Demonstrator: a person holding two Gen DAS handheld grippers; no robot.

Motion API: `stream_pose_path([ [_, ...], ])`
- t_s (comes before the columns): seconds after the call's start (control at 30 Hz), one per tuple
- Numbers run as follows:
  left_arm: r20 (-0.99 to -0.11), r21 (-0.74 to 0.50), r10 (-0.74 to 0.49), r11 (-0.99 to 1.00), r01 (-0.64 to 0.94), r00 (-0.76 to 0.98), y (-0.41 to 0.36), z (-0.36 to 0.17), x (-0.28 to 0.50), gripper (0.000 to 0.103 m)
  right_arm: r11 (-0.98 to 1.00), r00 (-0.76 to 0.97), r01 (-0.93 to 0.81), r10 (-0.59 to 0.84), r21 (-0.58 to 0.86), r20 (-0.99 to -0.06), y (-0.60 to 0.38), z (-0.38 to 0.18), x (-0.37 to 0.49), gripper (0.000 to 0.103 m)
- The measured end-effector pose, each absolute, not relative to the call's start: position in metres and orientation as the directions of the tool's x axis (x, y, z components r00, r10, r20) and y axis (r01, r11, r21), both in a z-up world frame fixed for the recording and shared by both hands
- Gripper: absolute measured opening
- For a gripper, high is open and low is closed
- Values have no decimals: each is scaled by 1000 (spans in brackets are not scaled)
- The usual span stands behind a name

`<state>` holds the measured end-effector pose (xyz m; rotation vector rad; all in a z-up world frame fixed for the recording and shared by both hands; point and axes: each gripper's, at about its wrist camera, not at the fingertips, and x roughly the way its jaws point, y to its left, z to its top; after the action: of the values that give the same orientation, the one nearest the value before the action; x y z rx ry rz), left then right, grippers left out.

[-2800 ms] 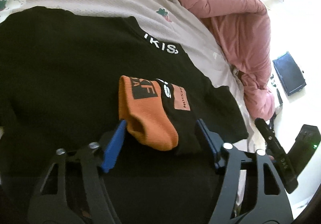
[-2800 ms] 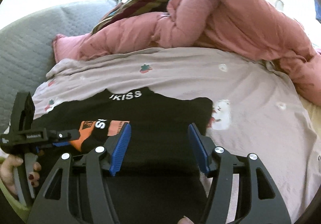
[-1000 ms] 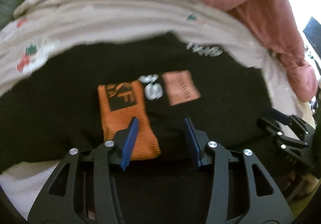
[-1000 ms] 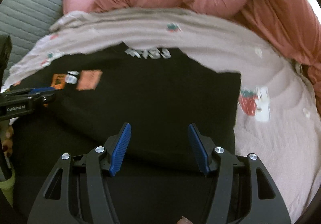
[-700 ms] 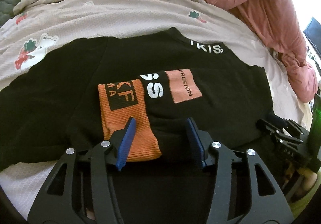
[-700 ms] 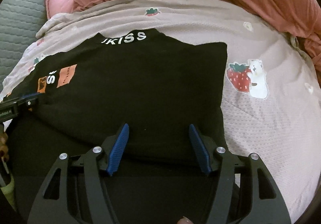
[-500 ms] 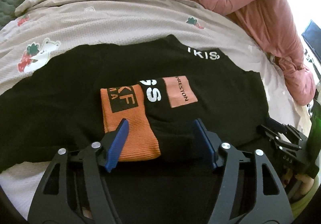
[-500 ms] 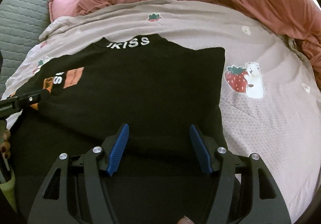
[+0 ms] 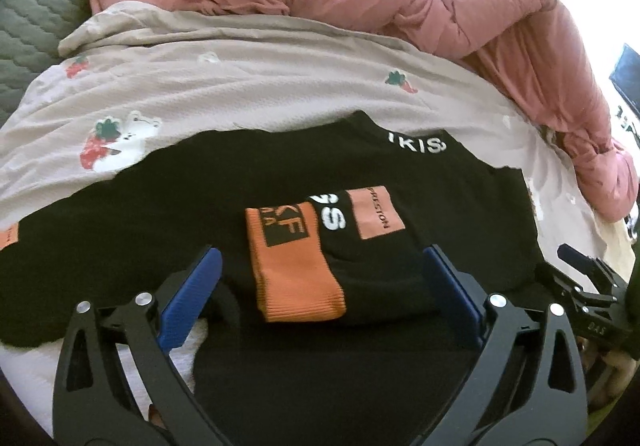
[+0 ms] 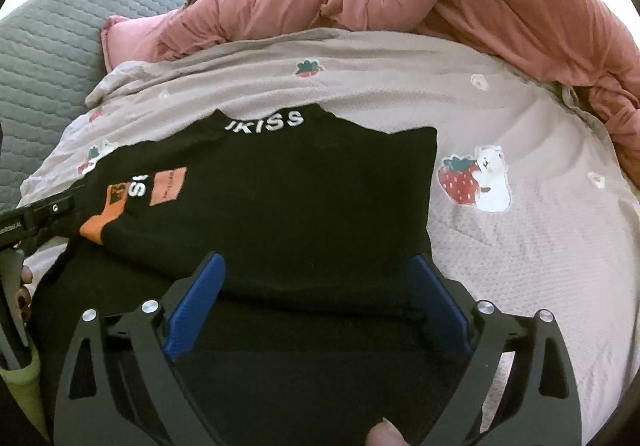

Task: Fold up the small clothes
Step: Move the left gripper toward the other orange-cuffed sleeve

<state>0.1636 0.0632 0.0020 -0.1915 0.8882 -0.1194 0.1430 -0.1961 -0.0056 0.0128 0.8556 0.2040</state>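
A black top [image 9: 280, 182] with white lettering lies flat on the bed, neck toward the far side. One sleeve is folded onto its body, and the orange cuff [image 9: 292, 270] lies between the blue pads [image 9: 192, 294] of my left gripper [image 9: 322, 286]. Its jaws are opening and do not press on the cloth. In the right wrist view the same top [image 10: 288, 206] fills the middle. My right gripper [image 10: 316, 286] stands over its near folded edge, jaws opening, pads clear of the cloth. Each gripper shows at the edge of the other's view: left [image 10: 32, 214], right [image 9: 588, 294].
A pale sheet [image 10: 520, 254] printed with strawberries covers the bed. A rumpled pink duvet [image 9: 400, 2] is heaped along the far side and right. A grey quilted cushion [image 10: 48, 46] rises at the far left. A hand [image 10: 22, 286] holds the left gripper.
Both grippers' jaws have spread much wider and both have drawn back and up a little from the top. The folded sleeve and the top lie where they were.
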Motion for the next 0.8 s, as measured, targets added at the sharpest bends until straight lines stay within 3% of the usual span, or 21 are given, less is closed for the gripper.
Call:
stream_pose_path([
  [0.8,-691,-163,-10,976,-142,723,124,22,116,93,950,686,-307,264,59,-678,-132,31,119,96],
])
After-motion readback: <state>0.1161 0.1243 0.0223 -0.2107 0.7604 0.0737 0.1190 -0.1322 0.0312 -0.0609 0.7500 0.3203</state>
